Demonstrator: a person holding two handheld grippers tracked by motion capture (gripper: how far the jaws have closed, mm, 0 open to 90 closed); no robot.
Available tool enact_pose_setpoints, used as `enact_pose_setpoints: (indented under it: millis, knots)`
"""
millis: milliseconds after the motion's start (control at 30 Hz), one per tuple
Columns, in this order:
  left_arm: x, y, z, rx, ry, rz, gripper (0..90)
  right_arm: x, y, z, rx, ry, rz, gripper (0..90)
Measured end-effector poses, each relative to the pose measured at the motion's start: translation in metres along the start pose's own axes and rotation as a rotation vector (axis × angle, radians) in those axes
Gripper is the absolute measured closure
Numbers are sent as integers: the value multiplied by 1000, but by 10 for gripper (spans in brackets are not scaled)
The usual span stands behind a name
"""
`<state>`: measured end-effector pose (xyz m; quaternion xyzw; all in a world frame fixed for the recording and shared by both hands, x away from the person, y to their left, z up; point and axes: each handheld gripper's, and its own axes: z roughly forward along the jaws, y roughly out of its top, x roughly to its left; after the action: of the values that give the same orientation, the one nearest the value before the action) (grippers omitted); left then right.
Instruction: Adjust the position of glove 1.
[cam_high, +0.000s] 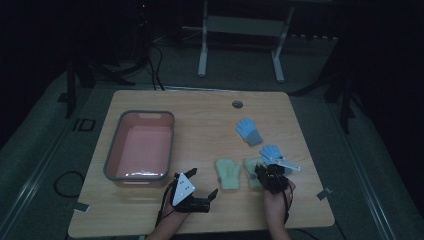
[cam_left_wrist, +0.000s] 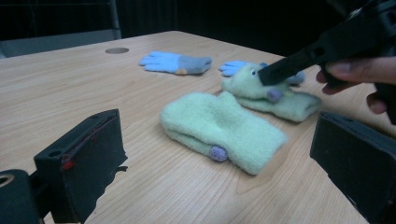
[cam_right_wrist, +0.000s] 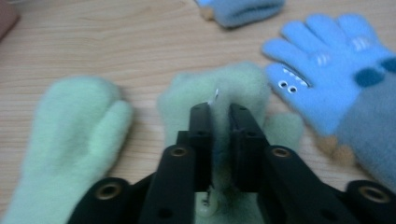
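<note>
Lying flat on the pale wood-grain table (cam_high: 200, 210) are four knitted pieces. Two fuzzy green mittens sit side by side near the person's edge: the left mitten (cam_high: 228, 174), plump and rounded, with a small purple bobble at its cuff in the left gripper view, and the right mitten (cam_right_wrist: 219, 88). The right gripper (cam_right_wrist: 219, 112) sits on this right mitten — its black jaws stand nearly together, a narrow gap between them showing green fleece; whether the pads pinch the fabric cannot be told. Just beside it, overlapping its far edge, lies a blue five-fingered glove (cam_right_wrist: 327, 79) with stitched eyes and a grey cuff. A second blue glove (cam_high: 248, 131) lies farther back, apart. The left gripper (cam_high: 200, 187) rests on the table between the mittens and a grey-rimmed pink tub (cam_high: 112, 165), its jaws spread wide and empty.
</note>
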<state>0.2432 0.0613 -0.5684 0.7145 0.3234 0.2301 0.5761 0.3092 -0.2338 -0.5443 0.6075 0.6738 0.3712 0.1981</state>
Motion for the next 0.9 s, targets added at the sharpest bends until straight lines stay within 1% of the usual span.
enact_pose_setpoints:
  millis: [33, 100, 167, 200, 300, 333, 467, 500, 567, 600, 667, 700, 767, 833, 867, 900]
  knots:
    - [0, 0, 0, 0, 0, -1, 33, -1, -1, 2, -1, -6, 2, 753]
    - [0, 0, 0, 0, 0, -3, 33, -2, -4, 6, 14, -10, -2, 714]
    - [0, 0, 0, 0, -1, -2, 33, -2, -5, 7, 9, -13, -6, 710]
    - [0, 0, 0, 0, -1, -1, 33, -2, -5, 7, 9, -13, -17, 696]
    - [0, 0, 0, 0, -1, 0, 33, -2, -2, 5, 15, -3, -26, 652]
    - [0, 0, 0, 1, -1, 0, 33, -3, -1, 4, 14, 2, -35, 627]
    - [0, 0, 0, 2, -6, 0, 33, -6, 3, 0, 34, 14, -77, 620]
    - [-1, 0, 0, 3, -6, 2, 33, -8, 5, 0, 37, 21, -92, 620]
    - [-1, 0, 0, 1, -6, 3, 33, -10, 9, -3, 43, 15, -140, 608]
    - [0, 0, 0, 1, -5, 0, 33, -12, 12, -4, 42, 29, -157, 603]
    - [0, 0, 0, 1, -1, -3, 32, -15, 18, -6, 60, 56, -192, 599]
    - [0, 0, 0, 0, -2, -3, 33, -16, 21, -7, 67, 62, -210, 593]
    - [-1, 0, 0, 0, 1, 0, 33, -18, 25, -10, 66, 83, -246, 590]
    - [-1, 0, 0, 1, 1, 2, 33, -19, 27, -12, 77, 121, -294, 582]
    - [-1, 0, 0, -1, 1, 0, 33, -20, 28, -12, 76, 126, -314, 585]
    - [-1, 0, 0, -1, 1, 0, 33, -20, 28, -12, 76, 126, -314, 585]
